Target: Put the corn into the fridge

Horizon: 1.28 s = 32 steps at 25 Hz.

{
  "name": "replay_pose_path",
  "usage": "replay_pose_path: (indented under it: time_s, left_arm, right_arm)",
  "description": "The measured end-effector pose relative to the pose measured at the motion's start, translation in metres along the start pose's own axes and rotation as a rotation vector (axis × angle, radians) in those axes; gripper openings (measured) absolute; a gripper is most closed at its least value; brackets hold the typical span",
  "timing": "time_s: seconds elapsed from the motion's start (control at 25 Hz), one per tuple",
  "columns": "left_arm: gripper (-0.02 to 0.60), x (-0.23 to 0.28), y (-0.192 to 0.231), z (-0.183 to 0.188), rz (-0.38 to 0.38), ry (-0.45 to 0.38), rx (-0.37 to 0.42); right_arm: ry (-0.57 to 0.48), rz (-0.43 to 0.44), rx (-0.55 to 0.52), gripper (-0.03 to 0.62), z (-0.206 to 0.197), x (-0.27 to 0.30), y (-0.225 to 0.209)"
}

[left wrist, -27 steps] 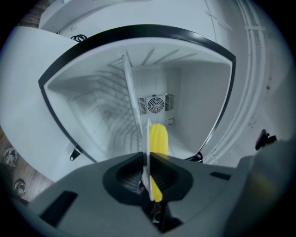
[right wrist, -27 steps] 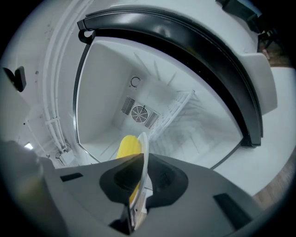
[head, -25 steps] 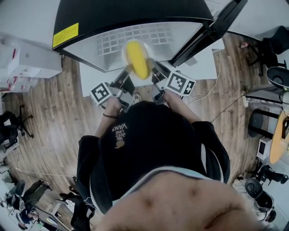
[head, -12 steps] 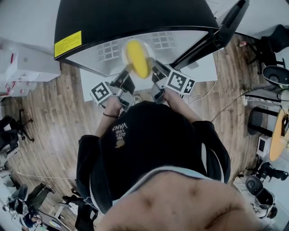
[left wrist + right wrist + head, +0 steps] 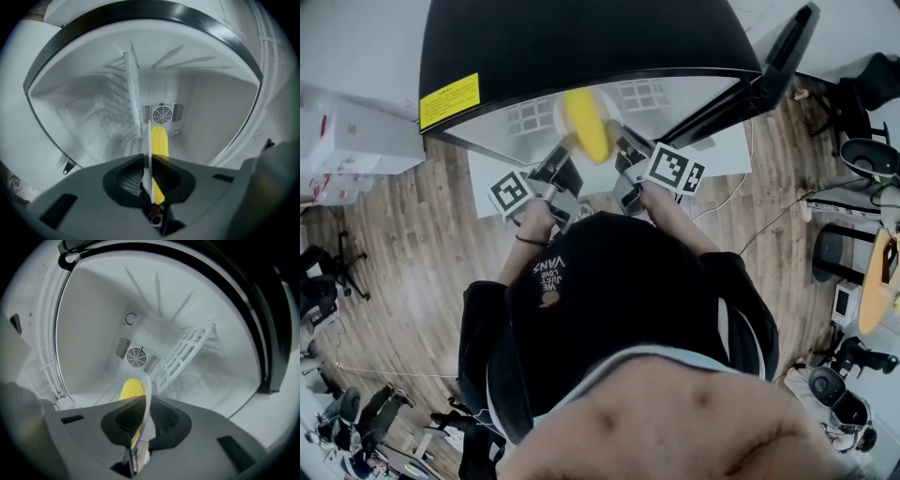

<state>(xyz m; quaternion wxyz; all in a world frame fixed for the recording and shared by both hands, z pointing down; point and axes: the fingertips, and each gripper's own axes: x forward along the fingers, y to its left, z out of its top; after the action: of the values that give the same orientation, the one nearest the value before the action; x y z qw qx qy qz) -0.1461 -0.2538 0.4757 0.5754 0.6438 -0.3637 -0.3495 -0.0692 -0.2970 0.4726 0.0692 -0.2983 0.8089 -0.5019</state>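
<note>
The floor [image 5: 412,253] was of brown wooden planks. A white tabletop [image 5: 487,173] lay just under the left gripper [image 5: 566,150], and it showed again beside the right gripper [image 5: 615,136]. Well to the left of the left gripper stood white boxes [image 5: 352,141], and nearer to the person from them were black office chairs [image 5: 323,272]. To the right of the right gripper a thin cable [image 5: 769,230] ran over the planks, and further right were a black chair [image 5: 867,94] and a yellowish tabletop [image 5: 877,291]. The light was even and soft.
</note>
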Motion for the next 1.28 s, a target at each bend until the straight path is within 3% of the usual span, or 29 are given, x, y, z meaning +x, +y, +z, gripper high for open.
replay_pose_path:
  time_s: [0.6, 0.84, 1.28]
  left_arm:
    - [0.035, 0.008, -0.001, 0.006, -0.015, -0.043, -0.061]
    - [0.038, 0.01, -0.002, 0.008, -0.014, -0.064, -0.082]
    - [0.038, 0.016, 0.001, 0.014, -0.005, -0.117, -0.092]
  right_arm:
    - [-0.031, -0.02, -0.028, 0.035, 0.009, 0.008, -0.001]
    - [-0.065, -0.027, -0.018, 0.095, 0.016, 0.007, -0.003]
    - [-0.1, -0.031, -0.037, 0.129, 0.025, -0.008, -0.005]
